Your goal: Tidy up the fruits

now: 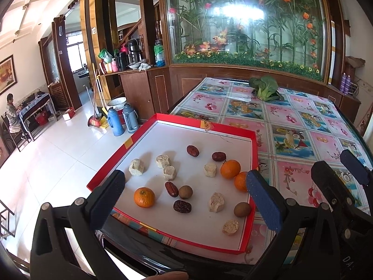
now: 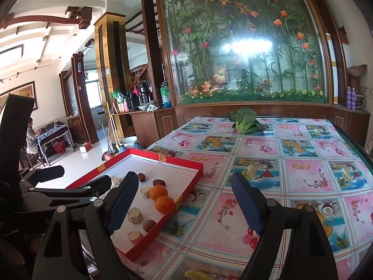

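A red tray (image 1: pixel 179 117) with a white floor lies on the table's near left corner. In it are three oranges (image 1: pixel 144 197) (image 1: pixel 230 169) (image 1: pixel 241 181), several dark red dates (image 1: pixel 192 150), two brown longans (image 1: pixel 185 191) (image 1: pixel 242 209) and several beige cakes (image 1: pixel 136 167). My left gripper (image 1: pixel 186 198) hangs open over the tray's near edge, nothing between its fingers. My right gripper (image 2: pixel 186 203) stands open just right of the tray (image 2: pixel 163 157), above the tablecloth, also empty. Two oranges (image 2: pixel 158 192) (image 2: pixel 164 204) and a longan (image 2: pixel 149 225) lie near its left finger.
The flowered tablecloth (image 2: pixel 291 163) stretches to the right and back. A green leafy vegetable (image 1: pixel 265 87) lies at the table's far edge. Left of the table the floor drops away, with two thermos flasks (image 1: pixel 115 121) and a seated person (image 1: pixel 11 114) far off.
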The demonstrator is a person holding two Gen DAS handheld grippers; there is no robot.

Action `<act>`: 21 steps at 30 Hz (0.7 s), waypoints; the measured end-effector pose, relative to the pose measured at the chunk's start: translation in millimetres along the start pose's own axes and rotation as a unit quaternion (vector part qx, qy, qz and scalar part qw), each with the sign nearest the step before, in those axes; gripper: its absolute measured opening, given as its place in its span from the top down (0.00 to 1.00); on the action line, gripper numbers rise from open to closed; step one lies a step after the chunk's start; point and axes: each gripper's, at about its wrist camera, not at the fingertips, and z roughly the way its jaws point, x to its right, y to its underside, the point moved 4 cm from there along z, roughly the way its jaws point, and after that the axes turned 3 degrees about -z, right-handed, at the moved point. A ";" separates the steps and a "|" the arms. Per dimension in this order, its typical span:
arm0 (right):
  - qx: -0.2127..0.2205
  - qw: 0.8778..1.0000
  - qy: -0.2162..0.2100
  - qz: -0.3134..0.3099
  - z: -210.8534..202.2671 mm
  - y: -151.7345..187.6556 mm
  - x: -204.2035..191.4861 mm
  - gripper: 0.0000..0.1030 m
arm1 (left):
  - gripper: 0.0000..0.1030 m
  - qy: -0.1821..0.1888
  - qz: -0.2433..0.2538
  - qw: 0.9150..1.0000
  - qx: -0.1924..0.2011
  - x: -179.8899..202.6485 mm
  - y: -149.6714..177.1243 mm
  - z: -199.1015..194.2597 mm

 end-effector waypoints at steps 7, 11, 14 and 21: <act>0.011 1.000 0.003 -0.004 -2.9 -2.8 0.2 0.20 | 0.00 0.003 0.003 1.000 -0.003 3.7 1.3 -0.8; 0.015 1.000 0.001 -0.011 -2.0 -5.4 -3.6 0.20 | 0.00 0.001 0.005 1.000 -0.004 4.1 2.5 0.6; 0.017 1.000 0.000 -0.016 -0.2 -6.3 -7.1 0.20 | 0.00 -0.001 0.004 1.000 -0.004 3.2 2.2 1.4; 0.016 1.000 -0.006 -0.026 3.8 -8.2 -15.0 0.20 | 0.00 -0.010 -0.004 1.000 -0.008 -7.3 1.4 4.7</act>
